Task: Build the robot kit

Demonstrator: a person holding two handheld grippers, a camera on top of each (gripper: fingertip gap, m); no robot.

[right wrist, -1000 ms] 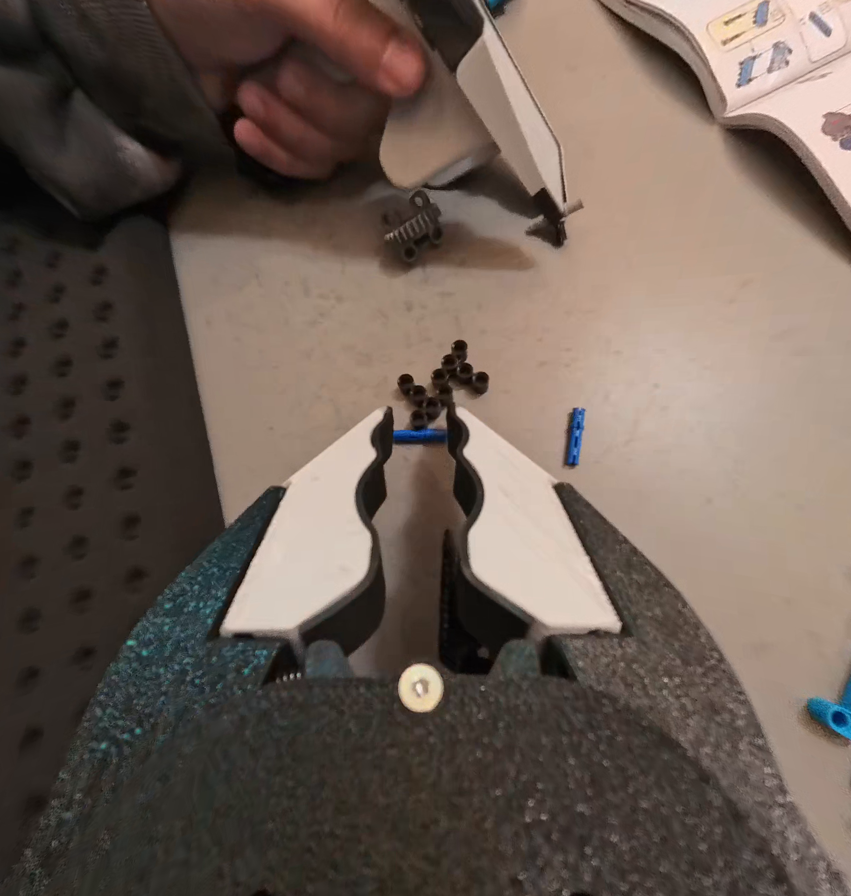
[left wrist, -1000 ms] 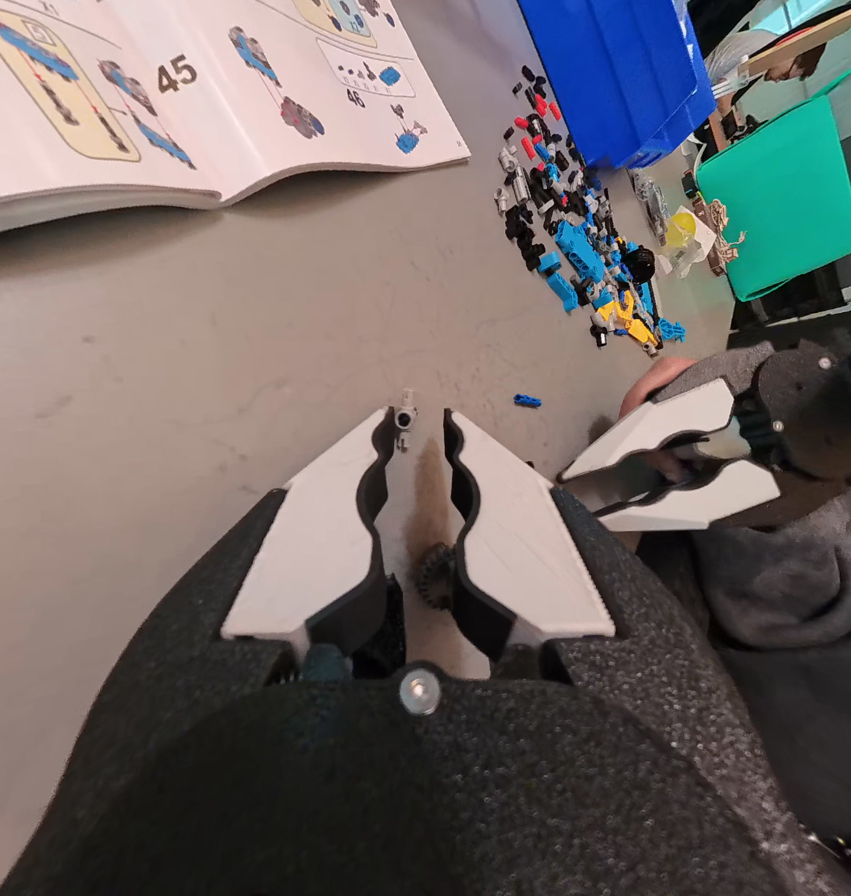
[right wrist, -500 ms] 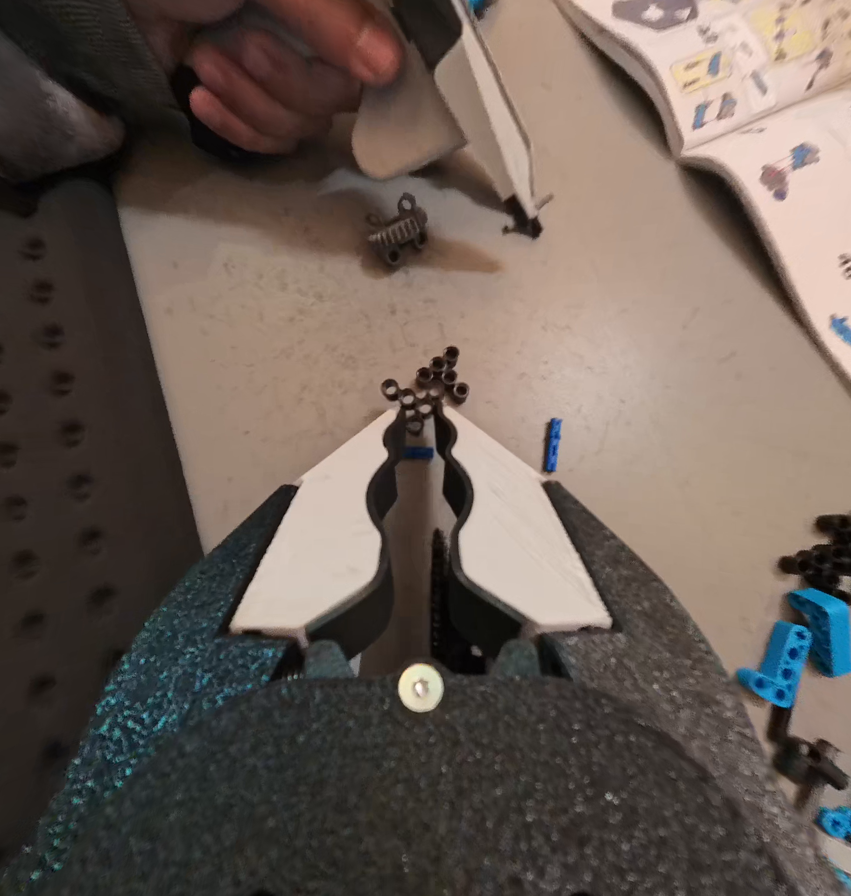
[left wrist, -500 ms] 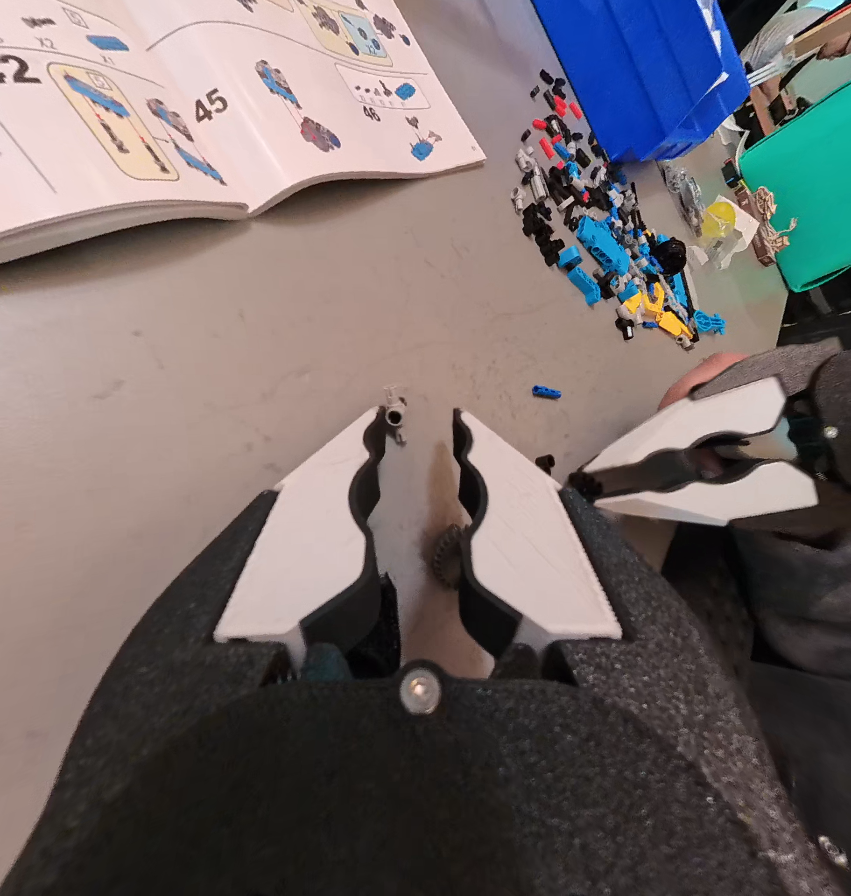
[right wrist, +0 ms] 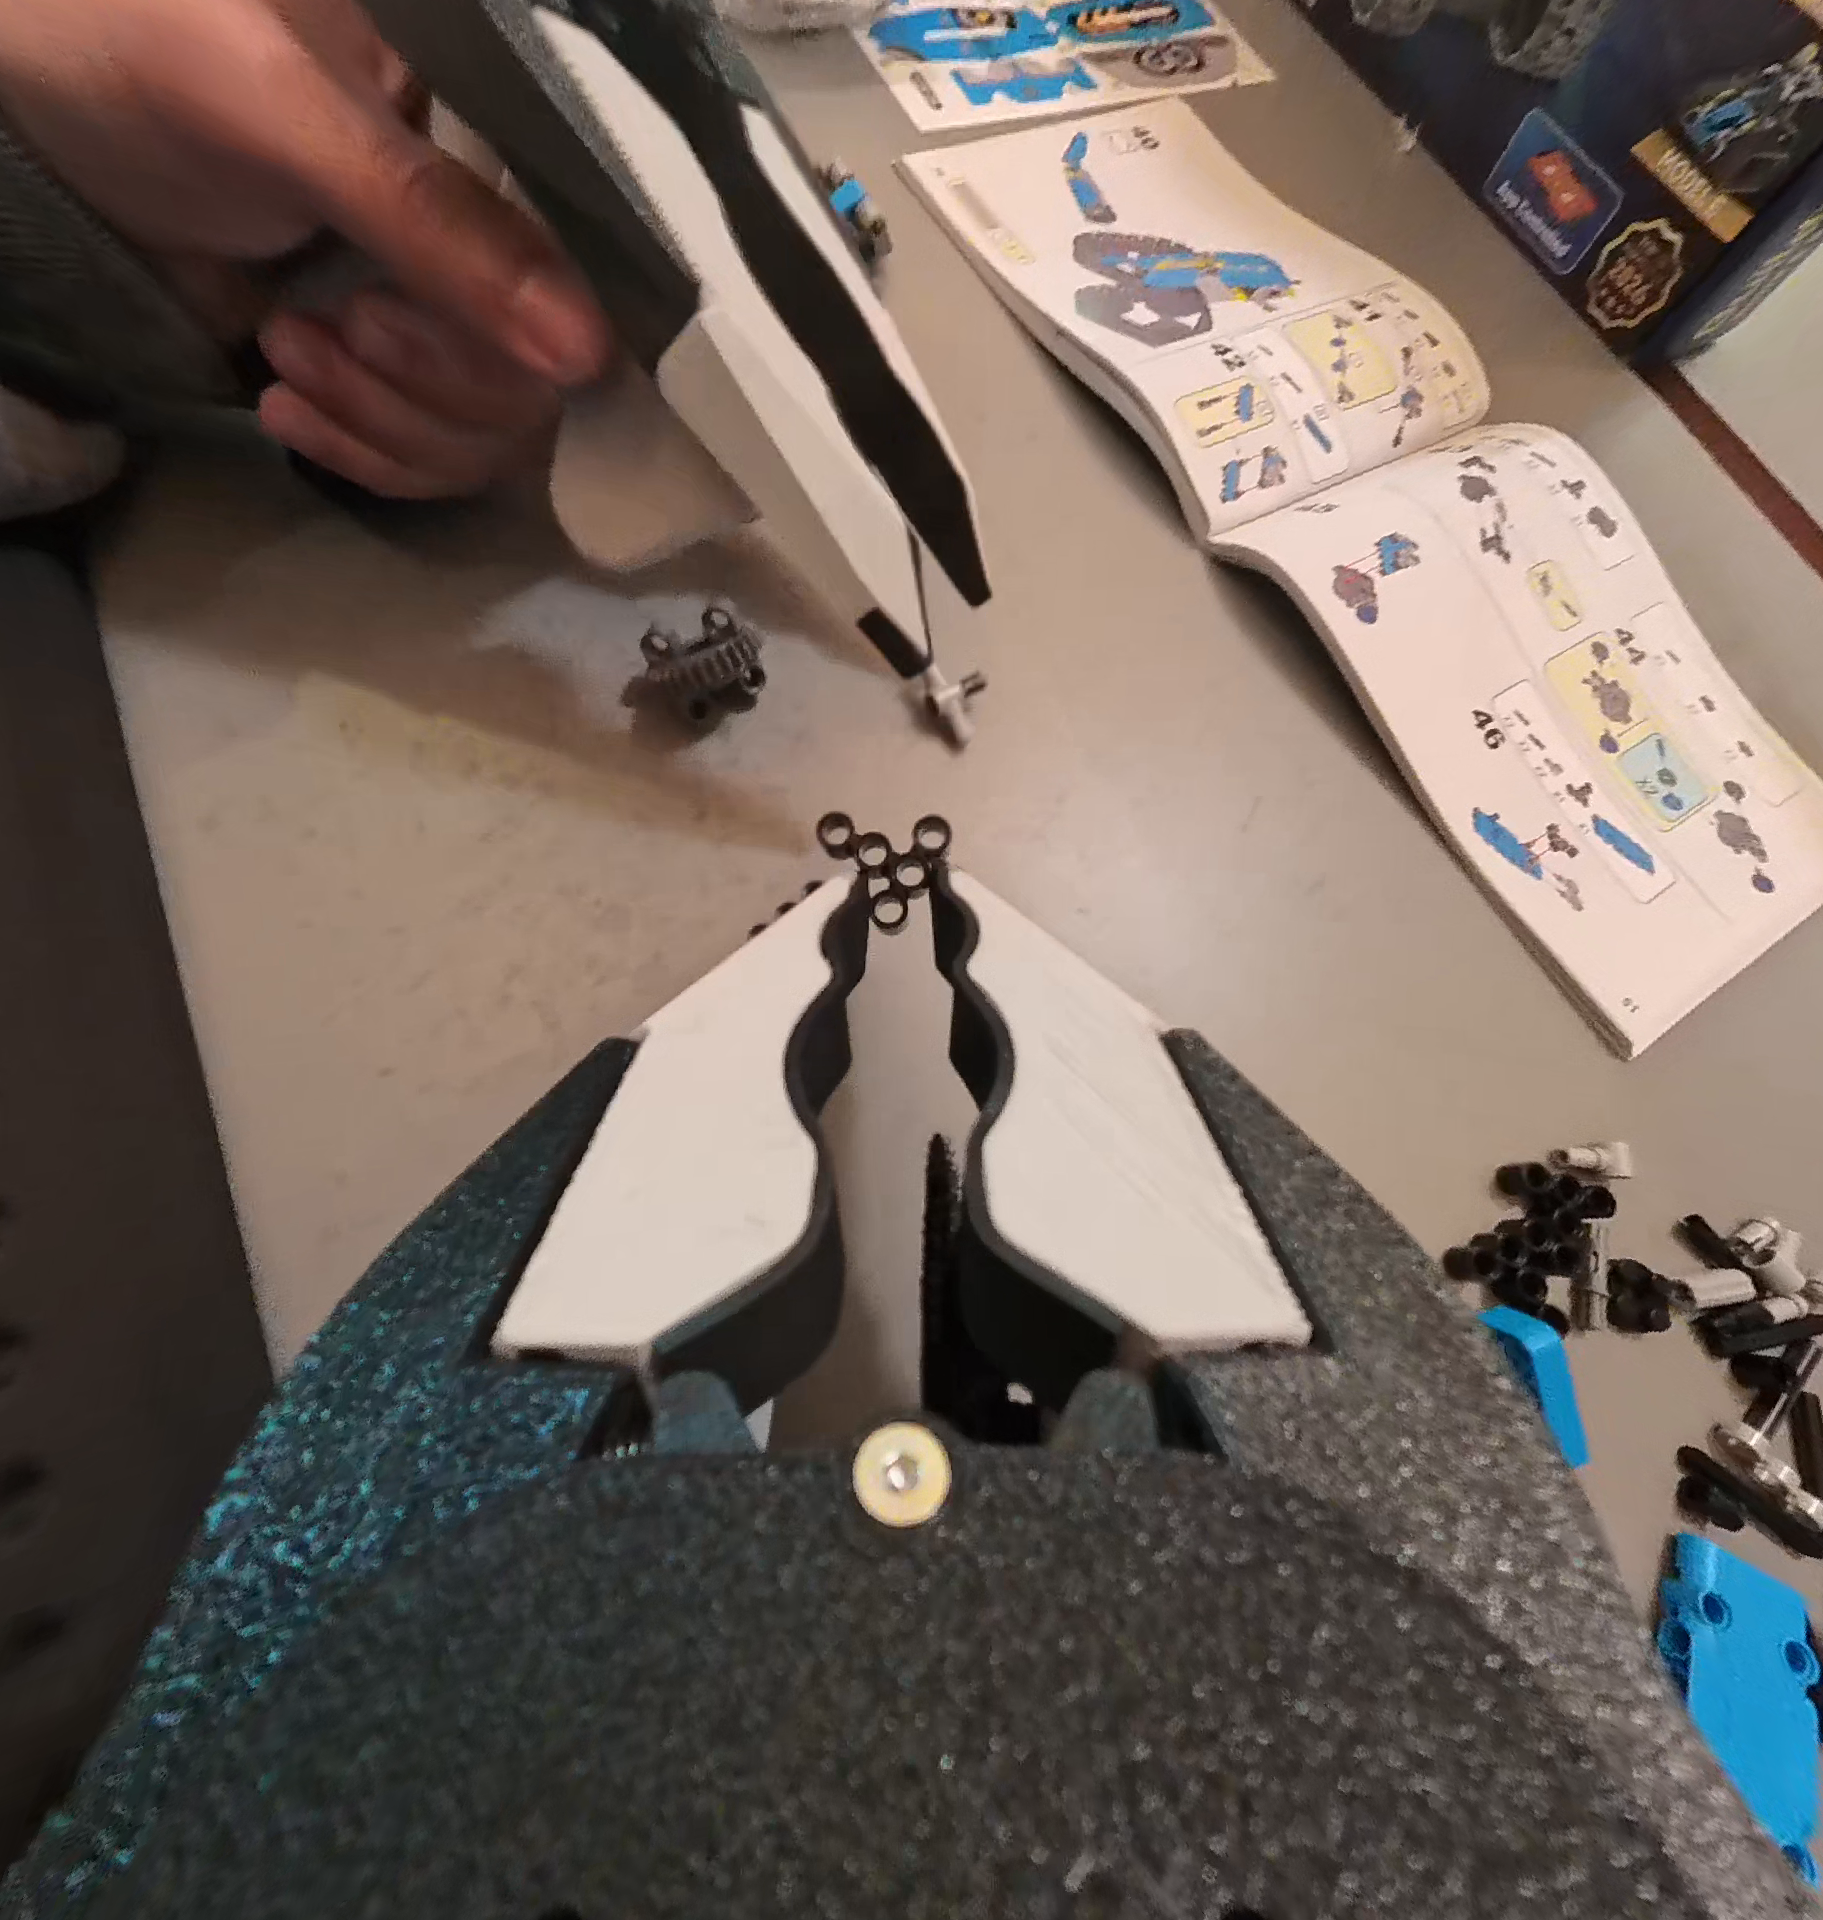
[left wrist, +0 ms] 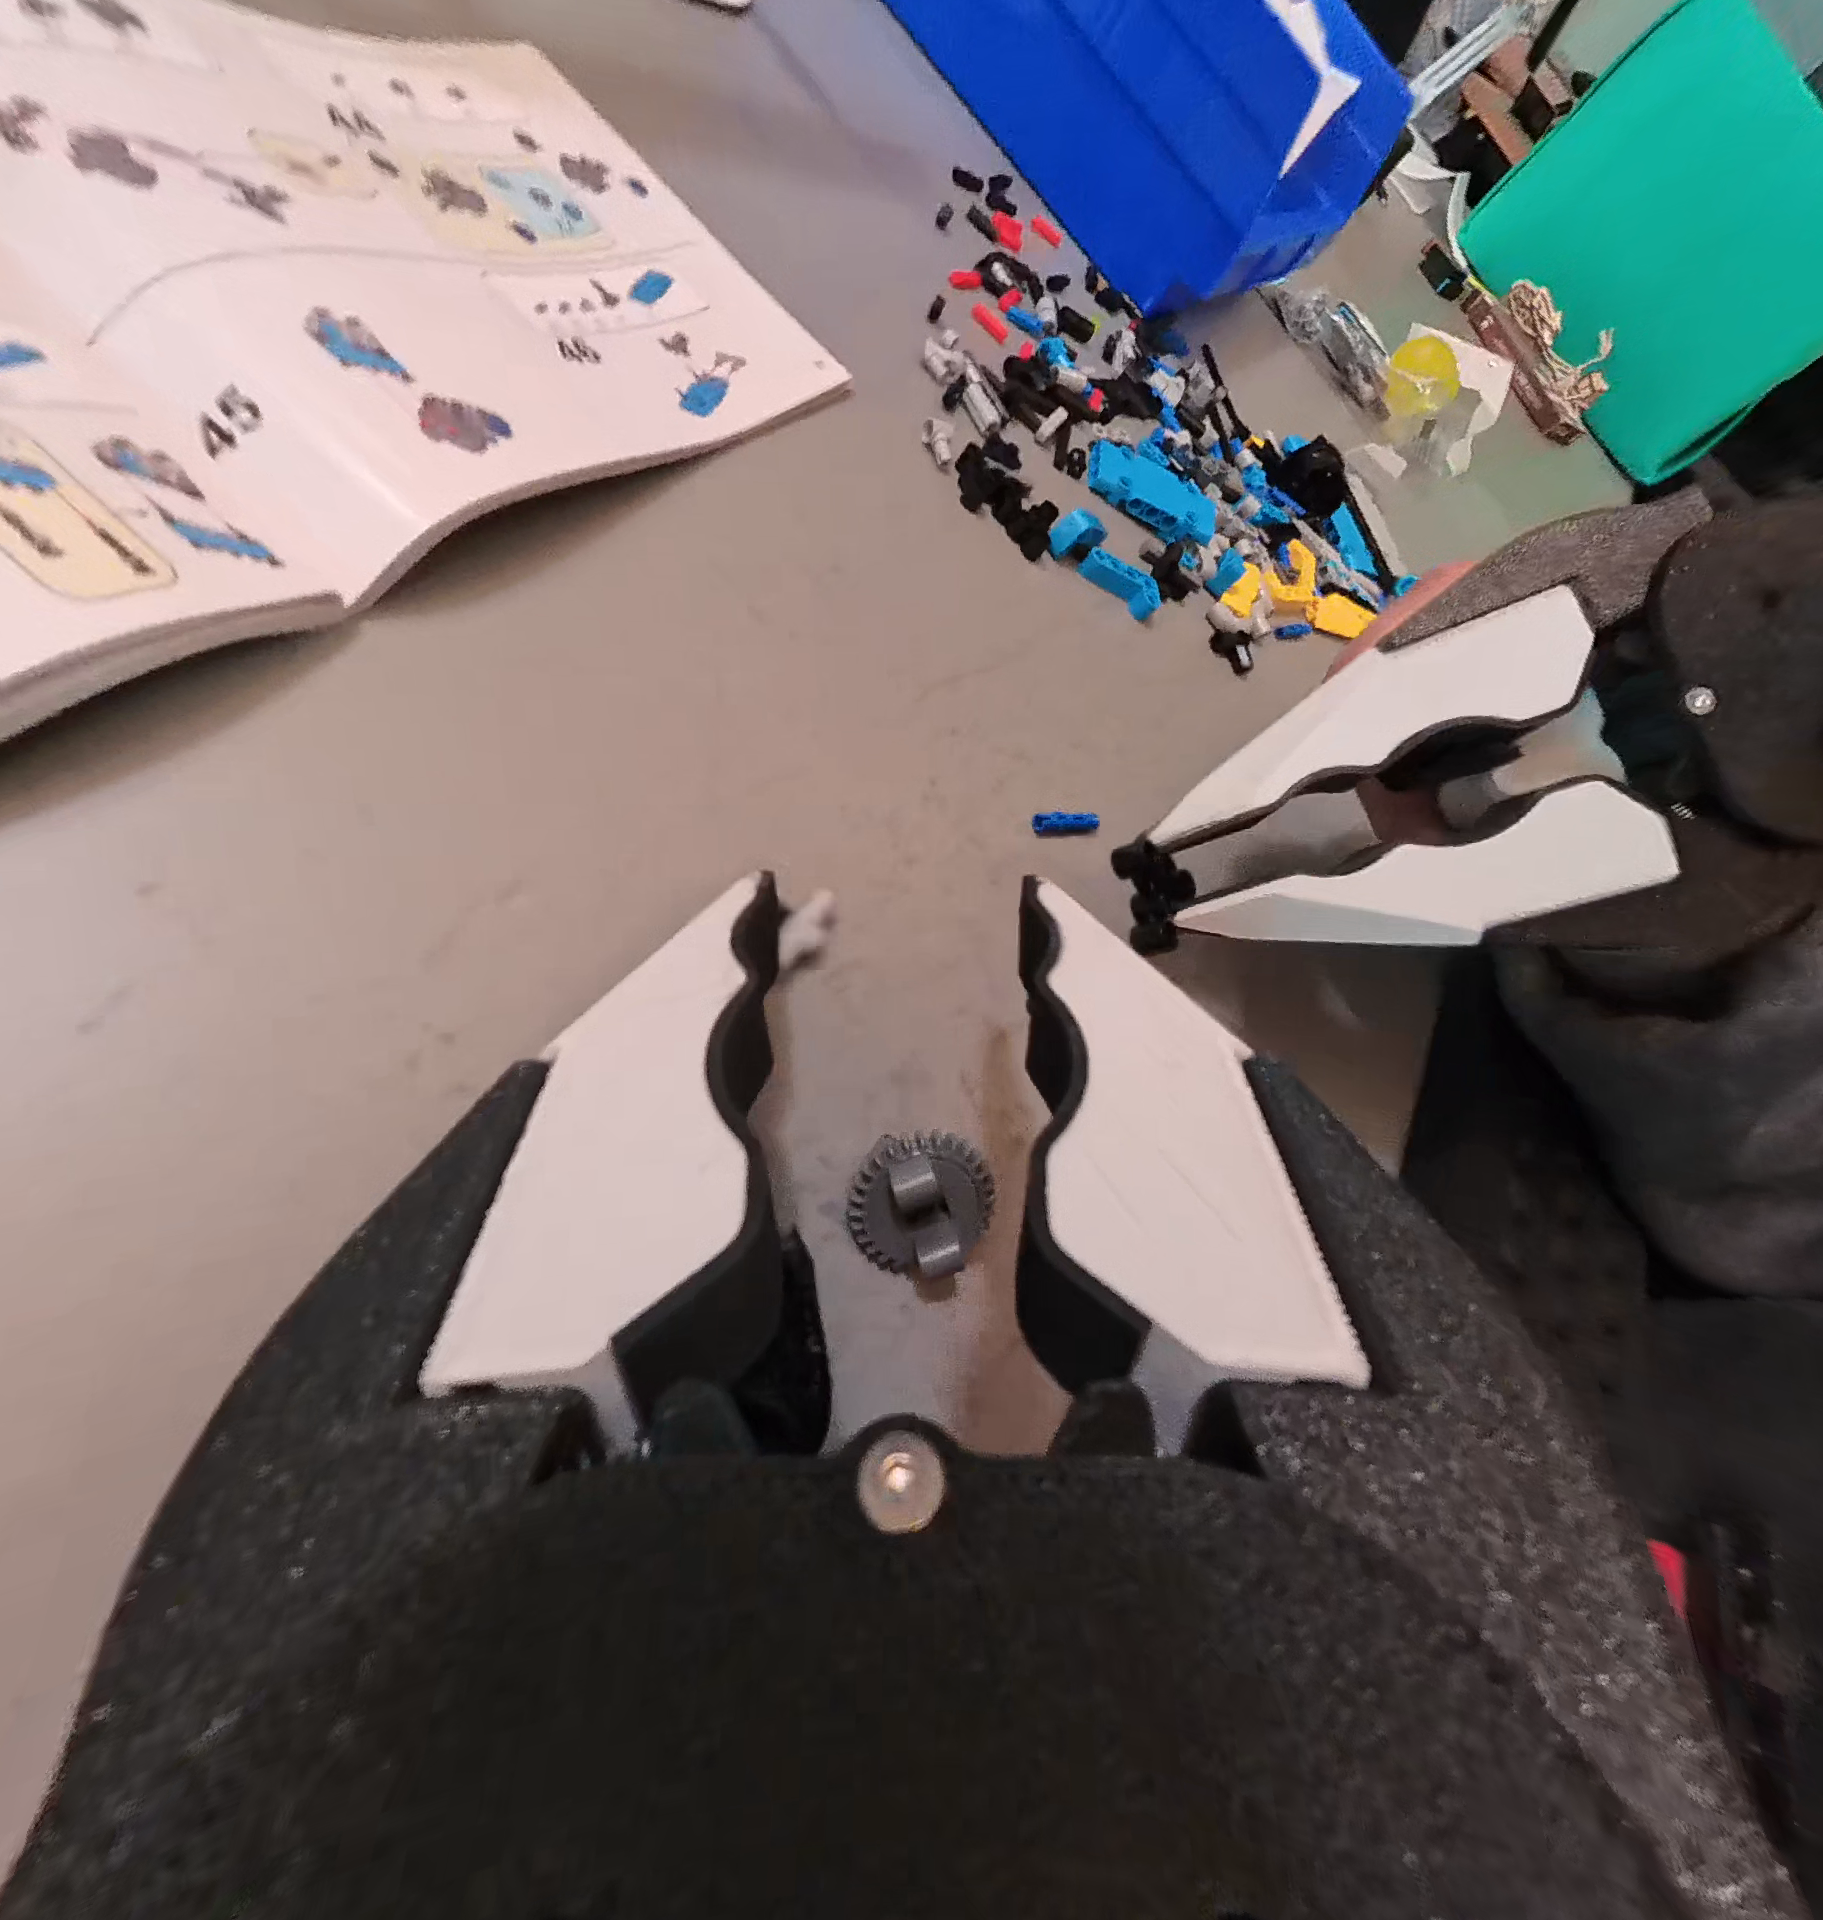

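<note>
My right gripper (right wrist: 891,894) is shut on a black multi-hole connector piece (right wrist: 886,862), pinched at the fingertips; it also shows in the left wrist view (left wrist: 1151,888). My left gripper (left wrist: 896,894) is open above the grey table. A small light-grey connector (left wrist: 808,925) sits right at its left fingertip and also shows in the right wrist view (right wrist: 948,696). A dark-grey gear assembly (left wrist: 922,1205) lies on the table between the left fingers. The right wrist view shows the left gripper (right wrist: 938,623) held by a hand (right wrist: 367,312), with the gear assembly (right wrist: 699,665) beside it.
An open instruction booklet (left wrist: 315,364) lies at the far left. A pile of loose black, blue, yellow and red pieces (left wrist: 1146,457) sits before a blue bin (left wrist: 1146,125). A loose blue pin (left wrist: 1065,823) lies between the grippers. A dark perforated mat (right wrist: 13,1143) borders the table. The right tips stand about 5 cm off the loose blue pin (left wrist: 1065,823).
My left gripper has opened wider, and the light-grey connector now sits loose at its left fingertip. My right gripper has closed on the black connector piece. Both views have pulled back.
</note>
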